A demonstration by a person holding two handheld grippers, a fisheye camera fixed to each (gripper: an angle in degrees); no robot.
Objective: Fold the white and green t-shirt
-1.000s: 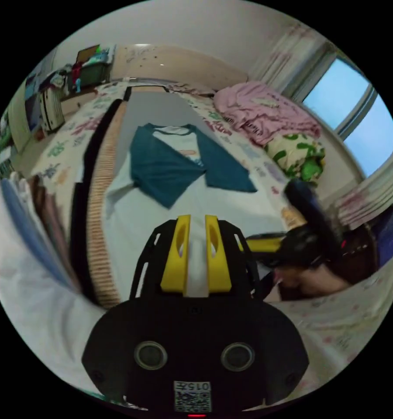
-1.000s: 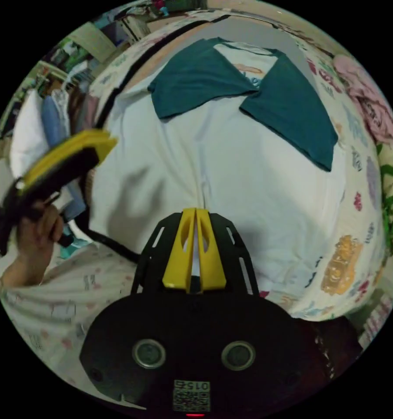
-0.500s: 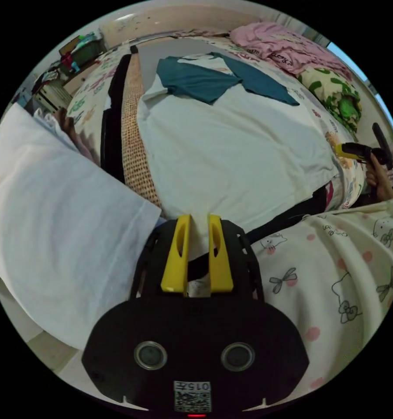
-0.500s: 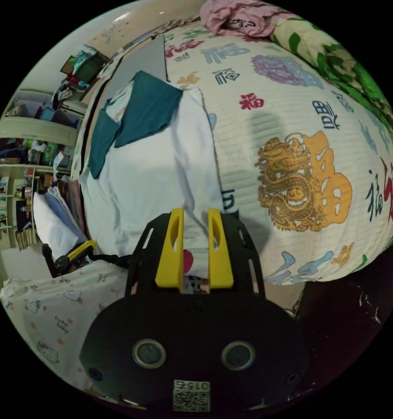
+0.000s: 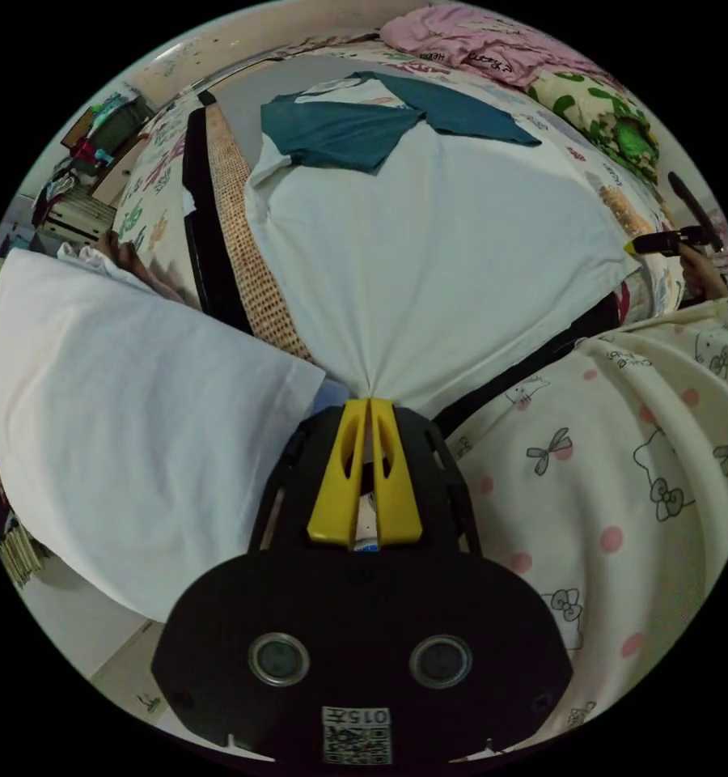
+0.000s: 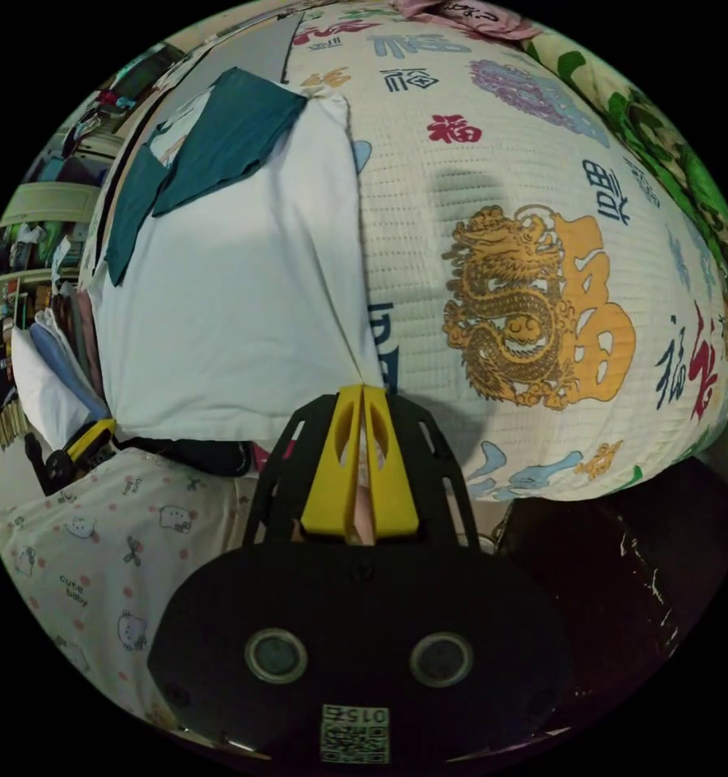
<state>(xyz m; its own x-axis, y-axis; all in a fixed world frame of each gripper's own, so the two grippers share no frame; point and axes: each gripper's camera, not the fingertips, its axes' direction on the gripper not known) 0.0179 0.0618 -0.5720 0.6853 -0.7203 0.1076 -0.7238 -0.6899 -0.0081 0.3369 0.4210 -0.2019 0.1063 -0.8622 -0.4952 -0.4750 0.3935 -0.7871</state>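
Note:
The white and green t-shirt (image 5: 429, 235) lies spread on the bed, its teal sleeves folded in over the chest at the far end. My left gripper (image 5: 369, 402) is shut on one bottom hem corner, where the white cloth bunches into its yellow jaws. In the right gripper view the t-shirt (image 6: 234, 307) lies at the left, and my right gripper (image 6: 362, 390) is shut on the other bottom hem corner. My right gripper (image 5: 651, 241) also shows at the right edge of the left gripper view, and my left gripper (image 6: 77, 449) low at the left of the right gripper view.
A patterned bedspread (image 6: 542, 267) with a gold dragon print covers the bed. Pink bedding (image 5: 477, 40) and a green-patterned pillow (image 5: 615, 113) lie at the far side. A woven mat edge (image 5: 239, 235) runs along the shirt. White hanging cloth (image 5: 121, 405) is close at the left. The person's patterned clothing (image 5: 623, 453) is near.
Both grippers were open over the hem corners half a second ago and have since shut on them. The cloth now pulls taut into each pair of jaws.

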